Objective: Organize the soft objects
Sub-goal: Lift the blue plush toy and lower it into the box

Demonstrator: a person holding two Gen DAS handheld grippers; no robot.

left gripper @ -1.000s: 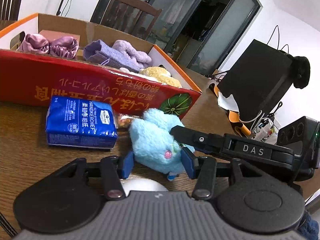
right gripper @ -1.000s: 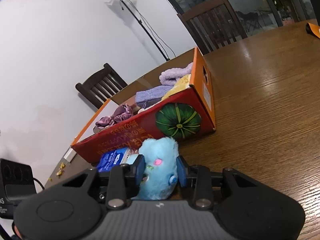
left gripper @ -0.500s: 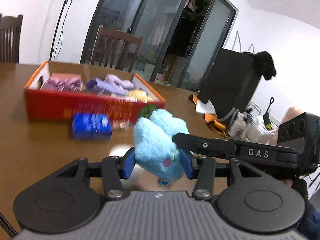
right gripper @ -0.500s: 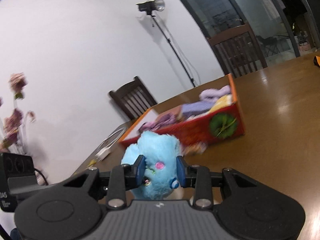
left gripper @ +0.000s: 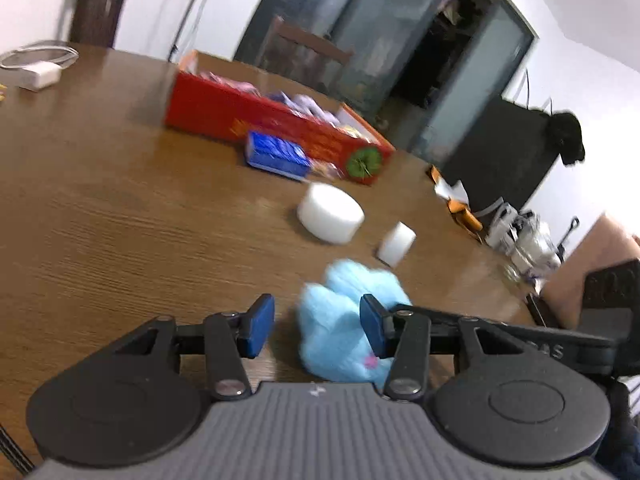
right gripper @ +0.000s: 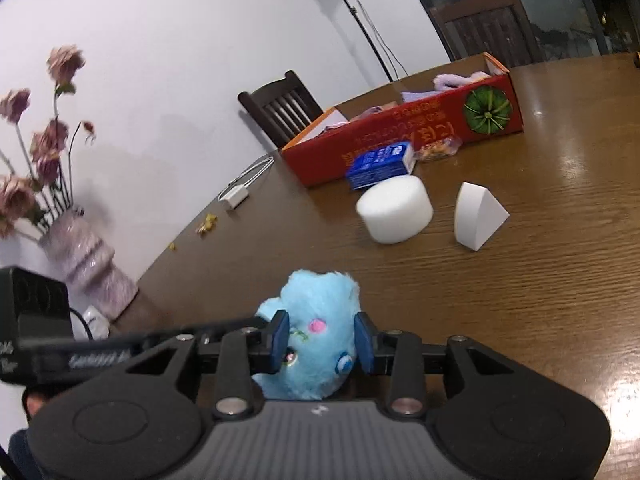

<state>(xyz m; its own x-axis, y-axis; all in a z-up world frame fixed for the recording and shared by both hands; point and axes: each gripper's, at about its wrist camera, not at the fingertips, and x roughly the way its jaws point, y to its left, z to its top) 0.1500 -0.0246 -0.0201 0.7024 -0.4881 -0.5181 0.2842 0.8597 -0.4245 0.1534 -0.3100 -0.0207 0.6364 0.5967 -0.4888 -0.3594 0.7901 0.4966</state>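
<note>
the right wrist view shows a blue plush toy [right gripper: 316, 344] pinched between the blue pads [right gripper: 279, 336] of the right tongs [right gripper: 320, 340], both pads pressing its sides, jaws partly closed and just eased a little wider. the toy hangs just above the wooden table [right gripper: 540, 280], near the camera and well apart from the red box [right gripper: 400, 140]. its long axis runs away from the camera, the tufted end toward the box, the face with a pink spot and one blue eye toward the lens.

the left wrist view shows the same toy [left gripper: 352, 328], blurred. only the right pad [left gripper: 370, 328] of the left tongs [left gripper: 312, 328] touches it; the left pad [left gripper: 258, 330] stands clear with table showing in the gap, so these jaws are partly open and not gripping.

only the right view shows one vase of dried pink flowers [right gripper: 80, 256] and the face of the toy. only the left view shows a dark glass door [left gripper: 400, 40] and a black bag [left gripper: 508, 152]. each view shows one chair.

both views show one red box holding purple cloths, one blue tissue pack [right gripper: 380, 164] against it, one white foam cylinder [right gripper: 396, 210], one white foam wedge [right gripper: 478, 216] just beside it, and one white charger [right gripper: 236, 196] with its cable.
</note>
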